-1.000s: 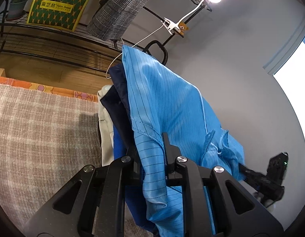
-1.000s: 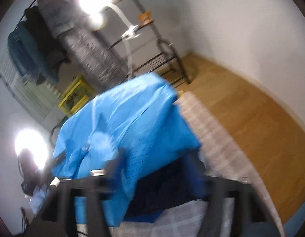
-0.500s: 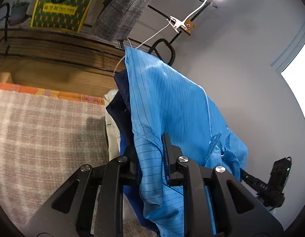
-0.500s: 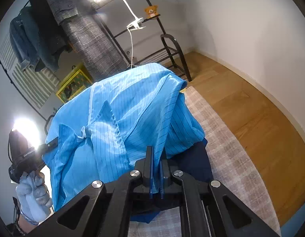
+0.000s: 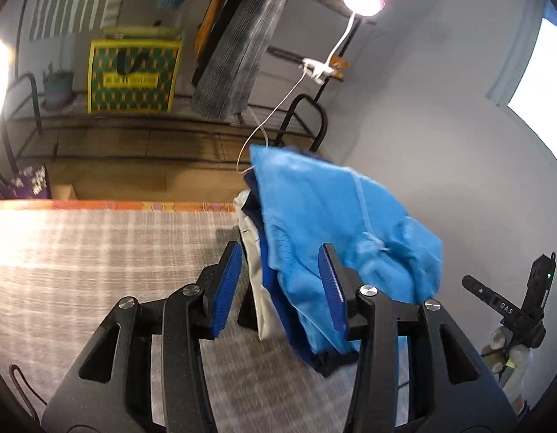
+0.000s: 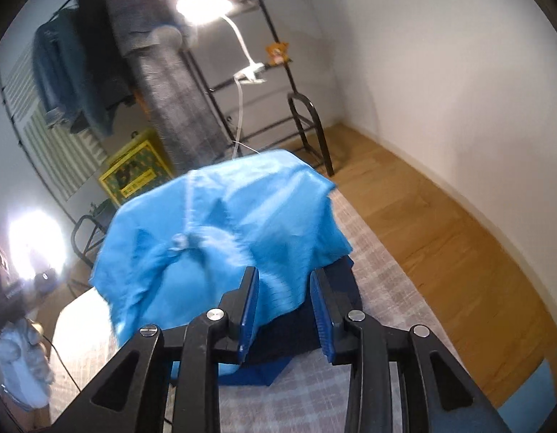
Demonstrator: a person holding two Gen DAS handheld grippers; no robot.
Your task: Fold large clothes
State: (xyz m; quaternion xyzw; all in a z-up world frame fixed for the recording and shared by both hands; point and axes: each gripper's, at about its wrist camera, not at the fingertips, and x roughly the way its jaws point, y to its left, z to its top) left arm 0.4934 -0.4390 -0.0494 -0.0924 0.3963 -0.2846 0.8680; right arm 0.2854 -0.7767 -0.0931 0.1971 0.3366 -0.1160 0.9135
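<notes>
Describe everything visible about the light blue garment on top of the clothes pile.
The light blue garment is thin woven cloth, crumpled and motion-blurred, with a pale seam line and a bunched knot of folds near its middle. It lies draped over a dark navy piece and a white one, on the checked grey cover. Both the left tongs and right tongs are open and hold nothing; its lower edge hangs between their blue pads.

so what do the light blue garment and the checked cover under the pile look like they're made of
The light blue garment looks like thin, smooth woven fabric, maybe a synthetic or cotton blend: it drapes in soft folds with a slight sheen, though blur hides its weave. The checked cover looks like a coarser matte woven textile, with a visible beige and white plaid grid and no shine.
</notes>
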